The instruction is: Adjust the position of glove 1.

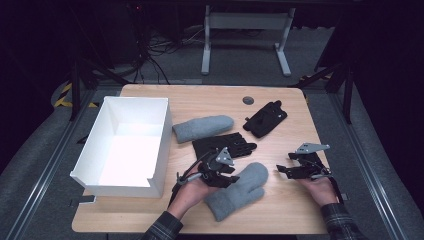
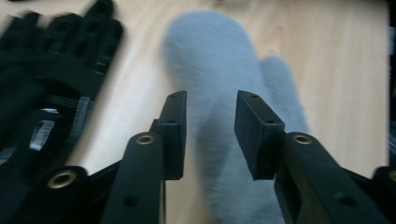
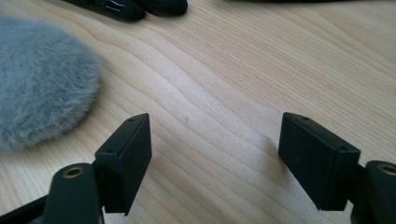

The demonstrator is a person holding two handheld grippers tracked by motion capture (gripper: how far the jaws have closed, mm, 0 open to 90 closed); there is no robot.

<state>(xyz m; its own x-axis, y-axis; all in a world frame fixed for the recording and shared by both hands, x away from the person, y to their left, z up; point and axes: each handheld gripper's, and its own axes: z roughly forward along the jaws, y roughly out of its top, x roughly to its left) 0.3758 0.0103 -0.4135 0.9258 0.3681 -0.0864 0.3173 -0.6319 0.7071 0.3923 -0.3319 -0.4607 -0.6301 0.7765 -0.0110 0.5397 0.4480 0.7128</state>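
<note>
Near mitten: grey fleecy mitten [image 1: 237, 191] lies flat close to the near edge of the bench [image 1: 280, 215], about midway along it, cuff towards that edge and thumb pointing to the right side.
Left gripper: left gripper [image 1: 231, 176] hangs over the near mitten's left flank, held from below by the person's left hand [image 1: 190, 192].
Left gripper state: jaws stand a narrow way apart; in the left gripper view [image 2: 210, 135] the mitten [image 2: 233, 116] shows on the wood below the gap, and the pads do not press on it.
Right gripper: right gripper [image 1: 281, 169] sits near the right edge of the bench, towards the near right corner, held by the right hand [image 1: 320, 189], pointing left at the near mitten.
Right gripper state: jaws wide, bare wood between them in the right gripper view [image 3: 215, 158]; the mitten's fuzzy edge [image 3: 42, 79] lies off to the left, apart from them.
Black glove, middle: black glove [image 1: 225, 145] lies flat in the middle of the bench, just beyond the left gripper; it also shows at the left of the left gripper view [image 2: 46, 84].
Far mitten: second grey mitten [image 1: 202, 128] lies beyond the black glove, its cuff end just beside the box.
Black glove, far: another black glove [image 1: 265, 118] lies towards the far right corner, well apart from the near mitten.
Box: white open box [image 1: 160, 150] takes up the left part of the bench, reaching over the left edge.
Grommet: small round grey disc [image 1: 248, 100] is set into the wood near the far edge.
</note>
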